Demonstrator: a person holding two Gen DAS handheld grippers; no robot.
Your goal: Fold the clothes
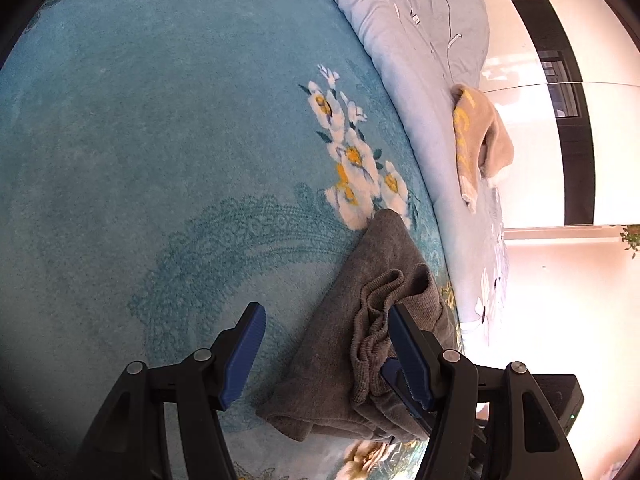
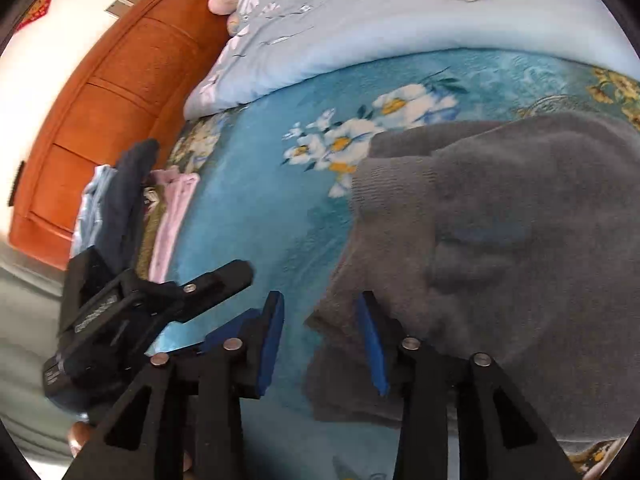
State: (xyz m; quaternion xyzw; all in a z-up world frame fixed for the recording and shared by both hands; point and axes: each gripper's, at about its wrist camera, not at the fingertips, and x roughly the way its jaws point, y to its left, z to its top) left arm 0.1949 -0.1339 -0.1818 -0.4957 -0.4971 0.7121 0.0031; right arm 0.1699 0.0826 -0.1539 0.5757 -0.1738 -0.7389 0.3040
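A grey knit garment (image 1: 360, 280) lies folded on the teal flowered blanket (image 1: 160, 140), its ribbed hem bunched on top. My left gripper (image 1: 326, 356) stands open above it. Its right finger (image 1: 408, 352) rests at the bunched hem and its left finger (image 1: 244, 356) is over bare blanket. In the right wrist view the same grey garment (image 2: 500, 220) fills the right side. My right gripper (image 2: 322, 344) is open at its near left corner, blanket showing between the pads. The right pad (image 2: 372, 344) sits against the garment's edge.
A beige garment with yellow lettering (image 1: 480, 140) lies on the light blue flowered quilt (image 1: 400, 40). A stack of folded clothes (image 2: 120, 208) sits by the orange-brown wooden headboard (image 2: 100, 120). The left gripper's black body (image 2: 120, 312) shows at the lower left.
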